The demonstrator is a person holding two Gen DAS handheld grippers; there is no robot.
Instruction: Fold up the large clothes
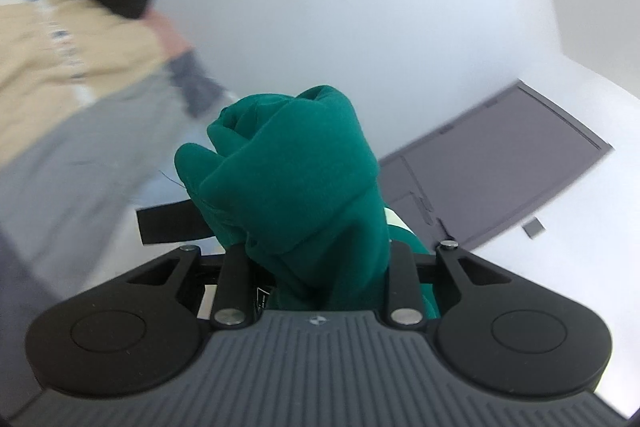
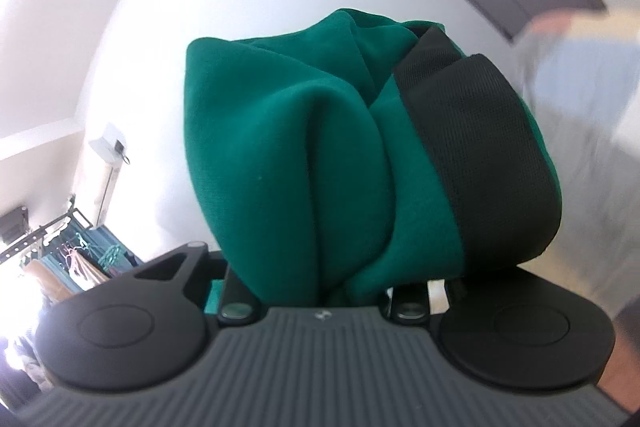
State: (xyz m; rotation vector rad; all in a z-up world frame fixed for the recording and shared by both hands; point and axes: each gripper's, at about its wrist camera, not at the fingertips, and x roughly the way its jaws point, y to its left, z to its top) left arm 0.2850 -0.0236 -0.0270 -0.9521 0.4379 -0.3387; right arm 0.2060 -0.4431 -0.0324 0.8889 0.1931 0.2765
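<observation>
A dark green garment [image 1: 292,167] bulges up in a thick bunch out of my left gripper [image 1: 316,251], which is shut on it; the cloth hides the fingertips. A black strip of the garment [image 1: 172,223] sticks out to the left. In the right wrist view the same green garment [image 2: 280,155] fills the middle, with a wide black ribbed band [image 2: 476,155] wrapped over its right side. My right gripper [image 2: 320,267] is shut on this bunch, its fingertips buried in cloth. Both grippers are raised, facing walls.
A person in a beige top [image 1: 60,59], grey trousers and a black sleeve stands blurred at the left. A grey door [image 1: 500,163] is on the white wall behind. A clothes rack with hangers [image 2: 76,251] shows low on the left.
</observation>
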